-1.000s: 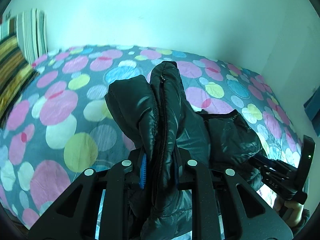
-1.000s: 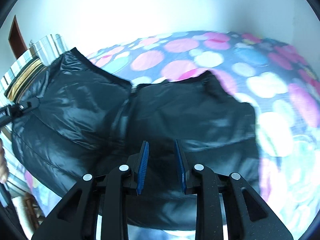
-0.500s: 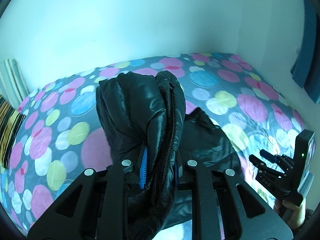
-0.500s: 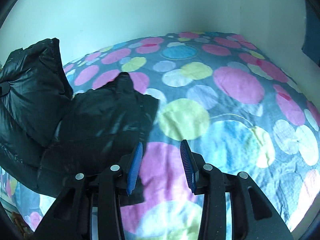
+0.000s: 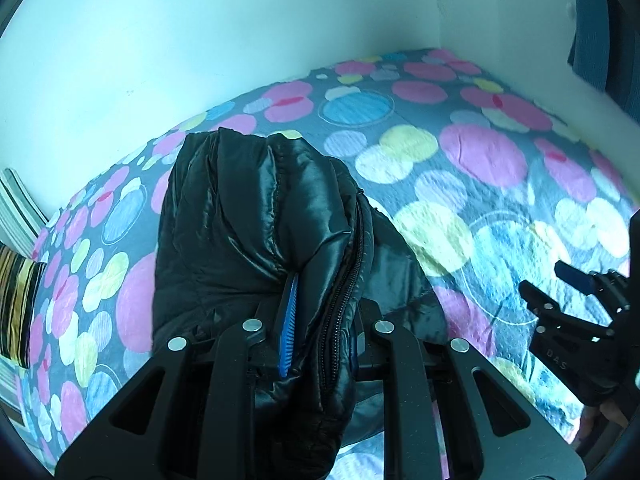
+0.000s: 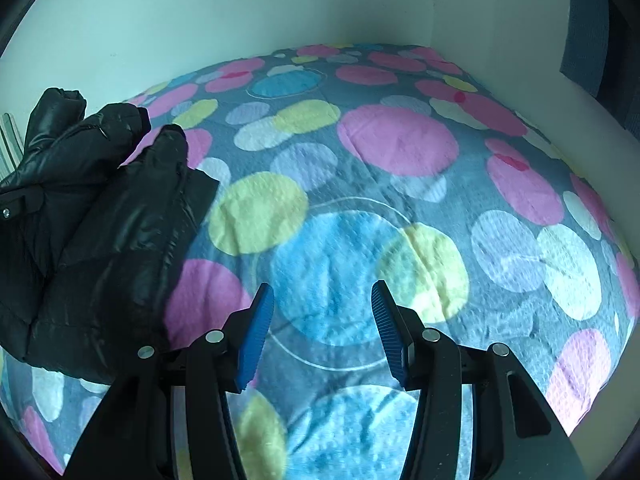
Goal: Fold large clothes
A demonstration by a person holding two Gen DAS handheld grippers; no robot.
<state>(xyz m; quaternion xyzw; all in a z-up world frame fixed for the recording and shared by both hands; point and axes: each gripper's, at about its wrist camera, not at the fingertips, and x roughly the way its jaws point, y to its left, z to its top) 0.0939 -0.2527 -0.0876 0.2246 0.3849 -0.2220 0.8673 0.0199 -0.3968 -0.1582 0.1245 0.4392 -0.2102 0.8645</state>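
Observation:
A shiny black puffer jacket [image 5: 256, 240] with a zipper is bunched and held up between the blue pads of my left gripper [image 5: 320, 328], which is shut on it above the bed. Its lower part trails onto the bedspread. In the right wrist view the jacket [image 6: 104, 232] hangs at the left edge. My right gripper [image 6: 322, 320] is open and empty over the bedspread, to the right of the jacket; it also shows at the right of the left wrist view [image 5: 568, 312].
The bed has a grey spread with pink, yellow and blue circles [image 6: 400, 140]. White walls meet at the far corner. A striped pillow [image 5: 16, 300] lies at the bed's left end. A blue curtain [image 5: 600, 20] hangs at upper right.
My right gripper let go of the jacket, opened and swung right over the bare bedspread. My left gripper turned right with the jacket bunched in it.

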